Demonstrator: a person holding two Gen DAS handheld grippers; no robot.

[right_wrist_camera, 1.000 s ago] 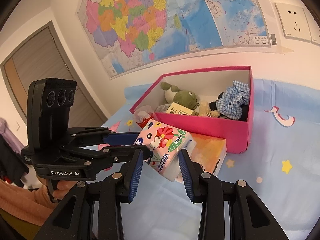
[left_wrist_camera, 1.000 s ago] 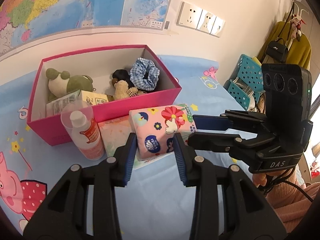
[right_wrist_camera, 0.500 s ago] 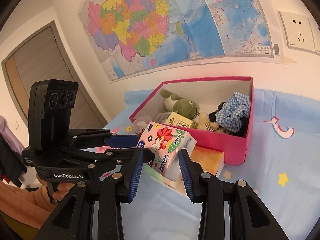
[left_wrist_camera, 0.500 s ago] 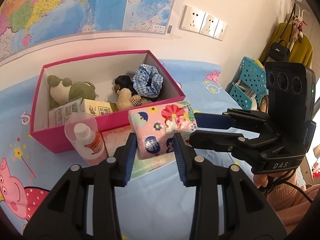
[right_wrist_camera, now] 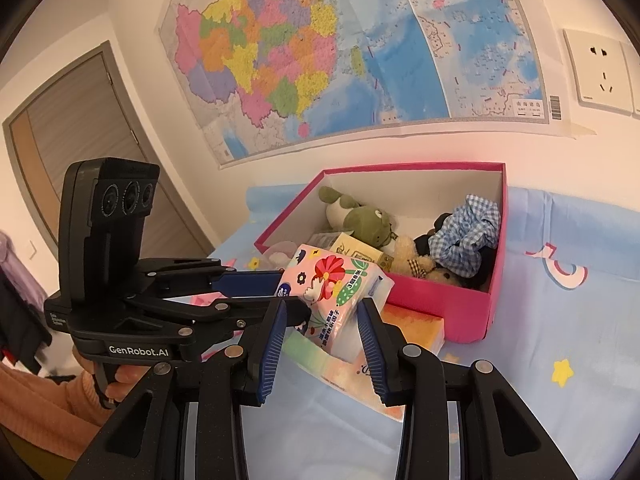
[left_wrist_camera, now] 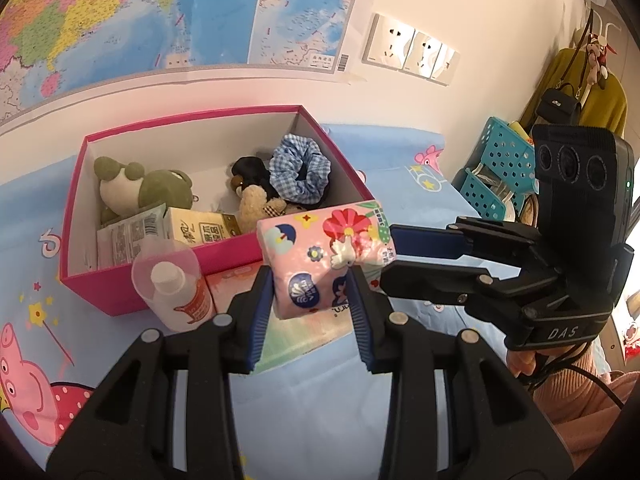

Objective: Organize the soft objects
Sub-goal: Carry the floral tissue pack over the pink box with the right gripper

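A pink flowered tissue pack [left_wrist_camera: 324, 256] is held in the air by both grippers, just in front of the pink box [left_wrist_camera: 224, 258]. My left gripper [left_wrist_camera: 310, 300] is shut on one end of the pack and my right gripper [right_wrist_camera: 322, 332] is shut on the other end [right_wrist_camera: 340, 300]. The box [right_wrist_camera: 460, 304] holds a green frog plush [left_wrist_camera: 148, 188], a small bear [left_wrist_camera: 256, 208], a blue checked scrunchie [left_wrist_camera: 300, 172] and a yellow carton [left_wrist_camera: 200, 228]. A second orange tissue pack [right_wrist_camera: 412, 328] lies on the blue sheet below.
A clear bottle with an orange label [left_wrist_camera: 176, 288] stands by the box's front left corner. Teal baskets [left_wrist_camera: 500, 168] sit at the right. A wall with a map [right_wrist_camera: 360, 48] and sockets [left_wrist_camera: 412, 56] is behind the box.
Both grippers have lifted the flowered tissue pack up off the orange pack and moved it toward the box's front wall.
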